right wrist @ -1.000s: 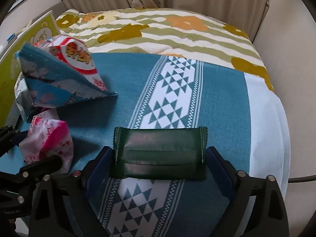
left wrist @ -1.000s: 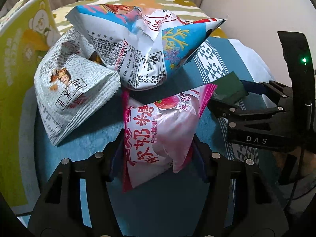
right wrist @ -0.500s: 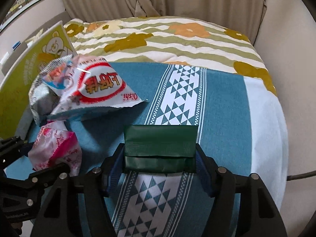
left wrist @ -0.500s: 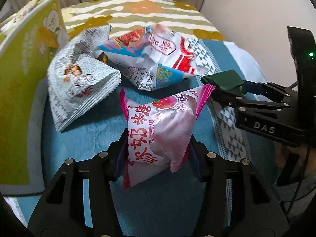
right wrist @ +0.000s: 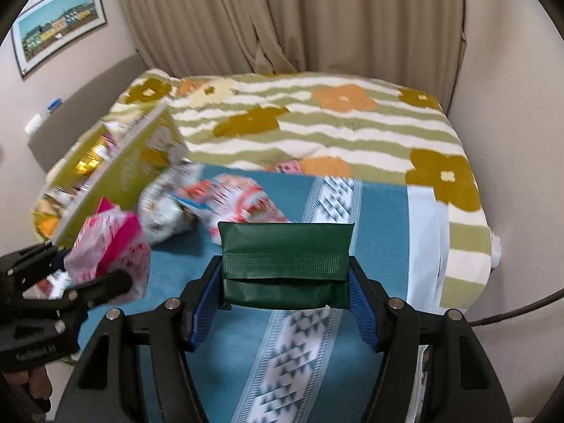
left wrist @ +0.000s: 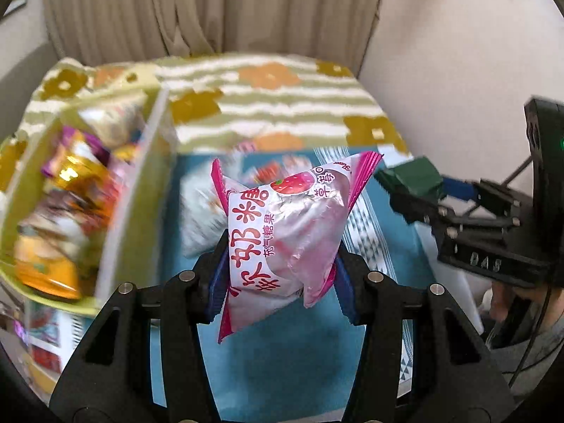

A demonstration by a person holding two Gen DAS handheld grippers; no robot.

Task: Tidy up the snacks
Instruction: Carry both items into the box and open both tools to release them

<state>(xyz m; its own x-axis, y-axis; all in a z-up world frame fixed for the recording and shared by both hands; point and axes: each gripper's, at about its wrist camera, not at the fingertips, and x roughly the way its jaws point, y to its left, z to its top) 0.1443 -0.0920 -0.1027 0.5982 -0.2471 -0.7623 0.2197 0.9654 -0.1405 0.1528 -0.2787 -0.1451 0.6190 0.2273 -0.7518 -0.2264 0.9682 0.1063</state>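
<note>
left gripper (left wrist: pixel 280 275) jaws closing on puffy pink foil strawberry candy bag (left wrist: pixel 282 232): it may slip. right gripper (right wrist: pixel 285 294) clamps flat dark green packet (right wrist: pixel 283 264). yellow-green cardboard snack box (left wrist: pixel 130 208), 9 o'clock, looks full: spill risk.

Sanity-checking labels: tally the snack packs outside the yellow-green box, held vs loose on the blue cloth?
Held: 2 (pink pack, dark green pack)
Loose on blue cloth: 2 (white-grey bag, red-white bag)
Total: 4
</note>
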